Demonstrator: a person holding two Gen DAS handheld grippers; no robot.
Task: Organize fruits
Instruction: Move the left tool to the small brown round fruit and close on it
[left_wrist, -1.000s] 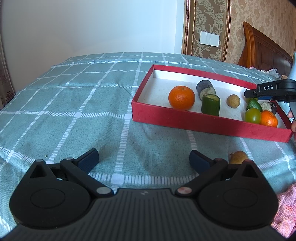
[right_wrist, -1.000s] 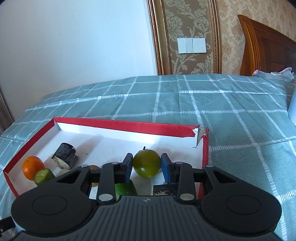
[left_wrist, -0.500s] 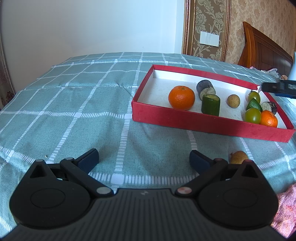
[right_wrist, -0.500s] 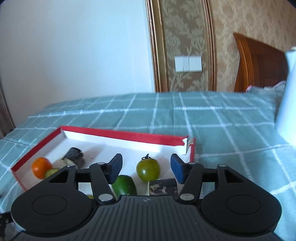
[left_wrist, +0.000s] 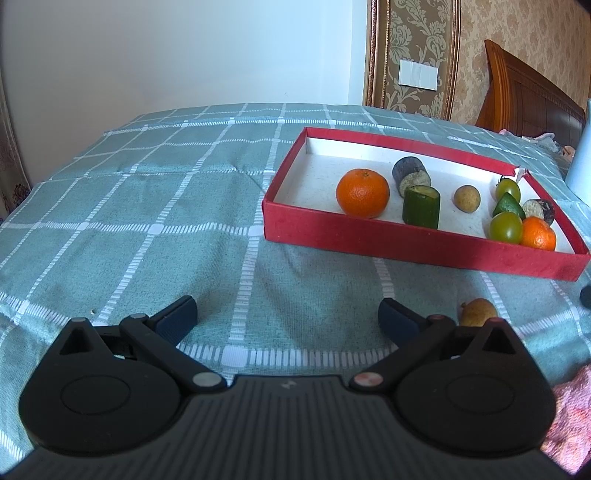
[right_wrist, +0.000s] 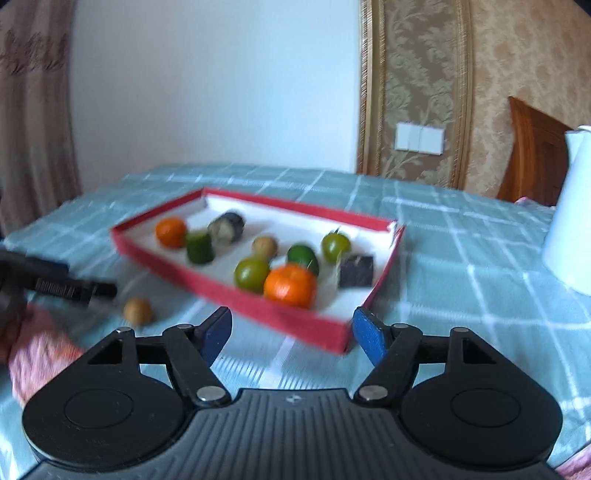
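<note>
A red box (left_wrist: 369, 236) lies on the checked cloth and holds several fruits: a big orange (left_wrist: 362, 192), a cucumber piece (left_wrist: 422, 206), two green tomatoes and a small orange (left_wrist: 538, 232). It also shows in the right wrist view (right_wrist: 258, 302). A small brown fruit (left_wrist: 478, 312) lies on the cloth outside the box, just right of my left gripper (left_wrist: 288, 317), which is open and empty. My right gripper (right_wrist: 291, 332) is open and empty, in front of the box's near corner. The brown fruit (right_wrist: 137, 311) is to its left.
A white jug (right_wrist: 572, 214) stands right of the box. A pink cloth (left_wrist: 569, 413) lies at the near right. The left gripper's side (right_wrist: 55, 284) shows at the left of the right wrist view. A wooden headboard and wall lie behind.
My right gripper let go of the green tomato in the box's far corner, opened, and drew back out of the box towards the near side. My left gripper has not moved.
</note>
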